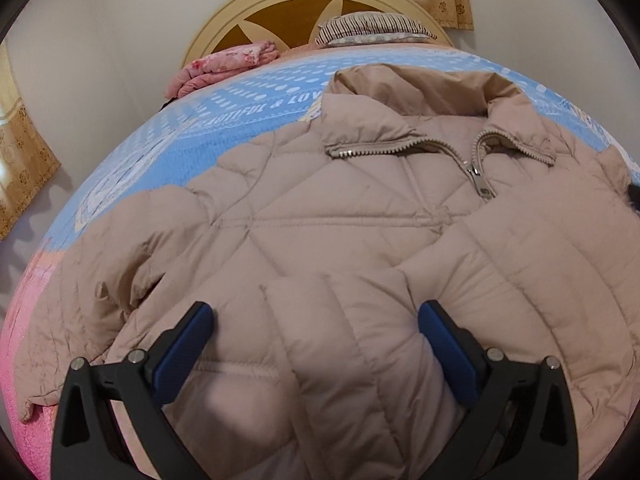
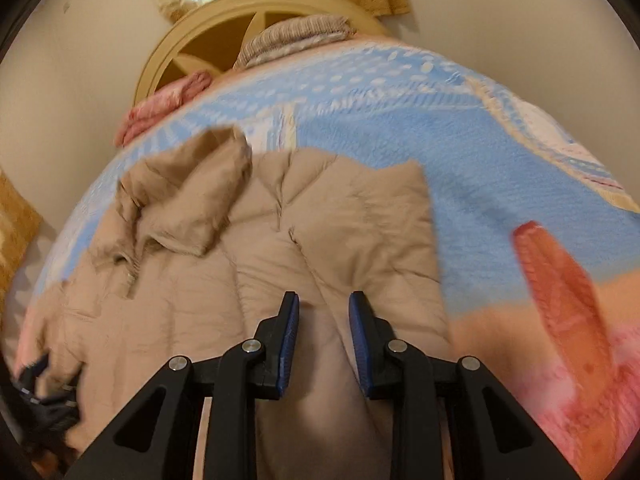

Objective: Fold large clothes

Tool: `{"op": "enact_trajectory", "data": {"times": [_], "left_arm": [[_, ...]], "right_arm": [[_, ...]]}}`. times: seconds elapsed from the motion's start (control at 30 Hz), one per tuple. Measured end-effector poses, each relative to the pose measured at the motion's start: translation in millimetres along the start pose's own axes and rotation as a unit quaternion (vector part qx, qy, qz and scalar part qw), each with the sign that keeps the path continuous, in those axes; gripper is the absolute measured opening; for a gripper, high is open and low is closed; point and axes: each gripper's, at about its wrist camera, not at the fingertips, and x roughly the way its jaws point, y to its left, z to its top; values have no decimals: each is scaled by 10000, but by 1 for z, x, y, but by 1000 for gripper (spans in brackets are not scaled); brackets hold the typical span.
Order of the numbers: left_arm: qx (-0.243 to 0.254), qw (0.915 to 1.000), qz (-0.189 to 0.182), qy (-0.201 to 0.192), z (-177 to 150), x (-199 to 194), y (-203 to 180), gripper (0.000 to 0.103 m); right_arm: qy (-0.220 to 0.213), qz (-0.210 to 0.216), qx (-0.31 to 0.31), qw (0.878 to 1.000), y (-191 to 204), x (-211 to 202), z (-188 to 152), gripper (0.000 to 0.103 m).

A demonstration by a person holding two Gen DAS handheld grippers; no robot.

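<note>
A beige quilted jacket (image 1: 360, 216) lies front up on the bed, its zipper (image 1: 478, 176) partly open at the collar and its hood (image 1: 420, 84) toward the headboard. A padded sleeve (image 1: 340, 340) lies across the jacket's front. My left gripper (image 1: 316, 312) stands open and wide, straddling that sleeve. In the right wrist view the jacket (image 2: 240, 280) fills the lower left, with the hood (image 2: 192, 200) crumpled. My right gripper (image 2: 324, 300) is nearly closed, its blue pads pinching a ridge of jacket fabric near the garment's right edge.
A blue patterned blanket (image 1: 240, 120) covers the bed, turning pink and orange (image 2: 560, 300) toward the near side. A striped pillow (image 1: 372, 28) and a folded pink quilt (image 1: 224, 64) rest against the round headboard (image 1: 288, 12). Curtains (image 1: 24, 160) hang at the left.
</note>
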Motion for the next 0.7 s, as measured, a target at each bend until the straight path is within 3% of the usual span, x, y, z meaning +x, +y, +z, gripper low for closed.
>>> {"op": "enact_trajectory", "data": {"times": [0.1,0.17,0.47,0.57,0.7], "left_arm": [[-28,10000,-32,0,0,1,1,103],[-31,10000,-38,1,0,2,1,103],[-34,10000,-40,4,0,2,2,103],[-55,10000,-58,5,0,2,2,103],[-66,10000,-70,8,0,2,2,103]], "right_arm": [[23,172,-325,9993,17,-23,-15,26],[295,166,-582,9977,24,-18,-31,26],[661,239,-520,9962,12,6,-42,26],[134,410,-540,9976,17,-19,-27,25],[-372,247,-628,9970,27,-20,8,25]]}}
